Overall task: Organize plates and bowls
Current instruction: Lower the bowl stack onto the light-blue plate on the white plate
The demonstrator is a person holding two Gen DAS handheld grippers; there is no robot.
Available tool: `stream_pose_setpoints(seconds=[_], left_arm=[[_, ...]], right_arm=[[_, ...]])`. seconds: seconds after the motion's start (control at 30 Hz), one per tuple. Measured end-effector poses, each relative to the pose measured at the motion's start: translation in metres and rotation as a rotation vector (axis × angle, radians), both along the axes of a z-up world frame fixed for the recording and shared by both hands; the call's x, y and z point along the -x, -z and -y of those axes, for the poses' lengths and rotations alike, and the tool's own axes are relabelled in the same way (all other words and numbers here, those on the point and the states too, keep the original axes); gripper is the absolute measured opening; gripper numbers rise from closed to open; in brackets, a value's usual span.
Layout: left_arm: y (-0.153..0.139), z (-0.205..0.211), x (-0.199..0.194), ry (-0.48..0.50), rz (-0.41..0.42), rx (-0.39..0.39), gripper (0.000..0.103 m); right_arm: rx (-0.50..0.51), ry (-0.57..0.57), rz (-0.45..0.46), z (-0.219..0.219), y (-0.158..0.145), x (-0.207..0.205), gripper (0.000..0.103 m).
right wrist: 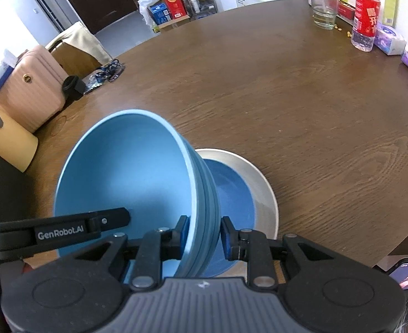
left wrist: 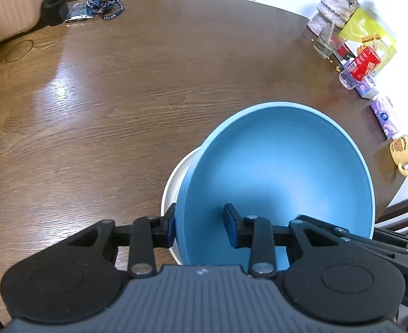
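Both grippers grip the light-blue bowl (right wrist: pixel 126 177) by opposite rims, tilted, lower centre of frame: left gripper (left wrist: pixel 199 226) fingers straddle rim, right gripper (right wrist: pixel 205 234) fingers pinch wall. Beneath: darker blue bowl (right wrist: pixel 231 194) nested on white plate (right wrist: pixel 265 191) on wooden surface (left wrist: pixel 120 97). Judged: stack partly done, this bowl not yet seated.

A: Your left wrist view is bright and evenly lit. A pale glare streak lies on the wooden table (left wrist: pixel 148 77) at left, so light reaches you from the far side of the room.

B: Noted. Any soft shadows?

A: Yes, a diffuse one inside the blue bowl (left wrist: pixel 281 166), near your gripper.

B: Focus?

A: Sharp at centre in both views. Fisheye bending curves the table edge strongly, and your right wrist view has dark vignetted corners. White wall at right is nearly blown out.
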State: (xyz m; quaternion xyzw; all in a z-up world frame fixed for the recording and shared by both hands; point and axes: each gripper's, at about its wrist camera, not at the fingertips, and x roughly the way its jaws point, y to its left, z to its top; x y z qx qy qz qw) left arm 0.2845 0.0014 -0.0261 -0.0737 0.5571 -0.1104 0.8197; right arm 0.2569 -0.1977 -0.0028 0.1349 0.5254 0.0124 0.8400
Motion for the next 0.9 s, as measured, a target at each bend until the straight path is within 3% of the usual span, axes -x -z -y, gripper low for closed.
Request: stream_pose_setpoints(seconds=[0.9], left_arm=[[0.025,0.02,-0.01,-0.094,-0.027,-0.024,0.035]], right_arm=[[0.021,-0.097,-0.002,0.023,0.03,-0.019,0.021]])
